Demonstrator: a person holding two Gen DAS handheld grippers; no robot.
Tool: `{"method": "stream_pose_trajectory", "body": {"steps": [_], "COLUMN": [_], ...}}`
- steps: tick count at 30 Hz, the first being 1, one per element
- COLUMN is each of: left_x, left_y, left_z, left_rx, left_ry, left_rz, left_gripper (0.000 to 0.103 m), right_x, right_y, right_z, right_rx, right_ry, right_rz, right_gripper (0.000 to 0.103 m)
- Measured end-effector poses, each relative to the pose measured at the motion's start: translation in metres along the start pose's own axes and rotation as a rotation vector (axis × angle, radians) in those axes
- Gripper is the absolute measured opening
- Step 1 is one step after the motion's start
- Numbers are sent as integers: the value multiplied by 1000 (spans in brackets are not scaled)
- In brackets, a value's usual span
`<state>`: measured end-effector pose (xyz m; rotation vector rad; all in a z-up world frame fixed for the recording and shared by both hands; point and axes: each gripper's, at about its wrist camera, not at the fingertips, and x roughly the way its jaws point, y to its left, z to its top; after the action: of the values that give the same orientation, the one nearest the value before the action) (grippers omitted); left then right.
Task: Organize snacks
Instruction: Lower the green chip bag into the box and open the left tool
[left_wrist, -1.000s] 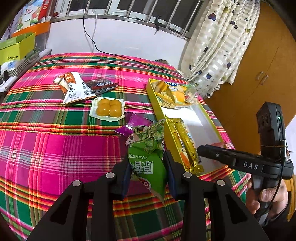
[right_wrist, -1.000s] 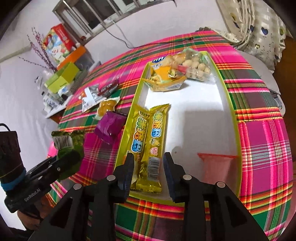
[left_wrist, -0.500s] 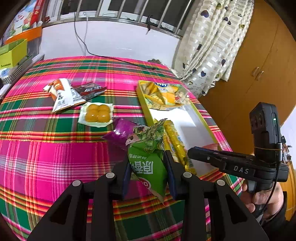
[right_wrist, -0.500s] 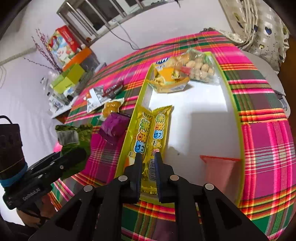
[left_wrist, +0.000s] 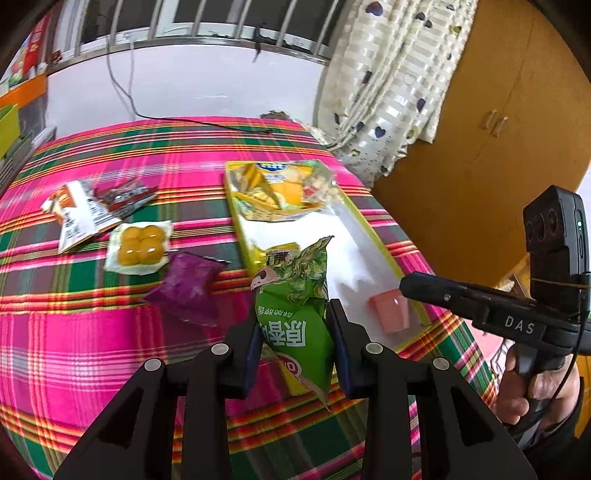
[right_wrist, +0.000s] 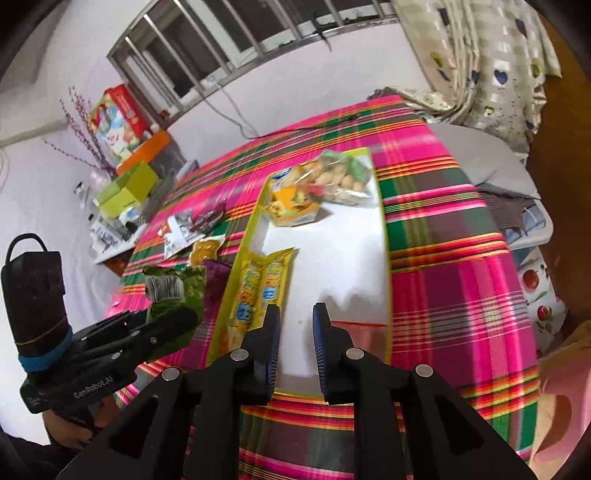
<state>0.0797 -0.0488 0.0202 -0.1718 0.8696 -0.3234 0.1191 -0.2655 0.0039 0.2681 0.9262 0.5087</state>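
Observation:
My left gripper (left_wrist: 293, 321) is shut on a green snack bag (left_wrist: 295, 314) and holds it above the near left edge of the yellow-rimmed white tray (left_wrist: 373, 236). The bag also shows in the right wrist view (right_wrist: 173, 288). My right gripper (right_wrist: 294, 314) is open and empty over the tray's (right_wrist: 382, 229) near end. In the tray lie two yellow bars (right_wrist: 258, 288), a yellow packet (right_wrist: 291, 201), a clear bag of nuts (right_wrist: 343, 177) and a pink cup (left_wrist: 391, 312).
On the plaid tablecloth (left_wrist: 74, 332) left of the tray lie a purple packet (left_wrist: 188, 284), a pack of yellow cakes (left_wrist: 140, 247), a white pouch (left_wrist: 79, 218) and a dark red packet (left_wrist: 125, 194). Boxes (right_wrist: 125, 184) stand at the far left edge.
My left gripper has carried the green bag rightward, over the tray's edge. My right gripper narrowed, then opened again and drew back from the yellow bars.

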Motion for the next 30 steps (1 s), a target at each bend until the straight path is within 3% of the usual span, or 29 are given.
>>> {"method": "stream_pose_trajectory", "body": {"steps": [23,30], "left_x": [51,44], "left_y": [-54,-58], "left_z": [4,0], "left_rx": [121,125], "left_ry": [134,115], "left_rz": [-61,-74], "left_gripper": [35,42], "right_x": [-14,-17], "right_y": [-41,-40], "right_z": [1,0], "right_rx": [68,63], "right_ry": [-26,-30], "right_rz": [-11,-8], "right_gripper": [16,16]}}
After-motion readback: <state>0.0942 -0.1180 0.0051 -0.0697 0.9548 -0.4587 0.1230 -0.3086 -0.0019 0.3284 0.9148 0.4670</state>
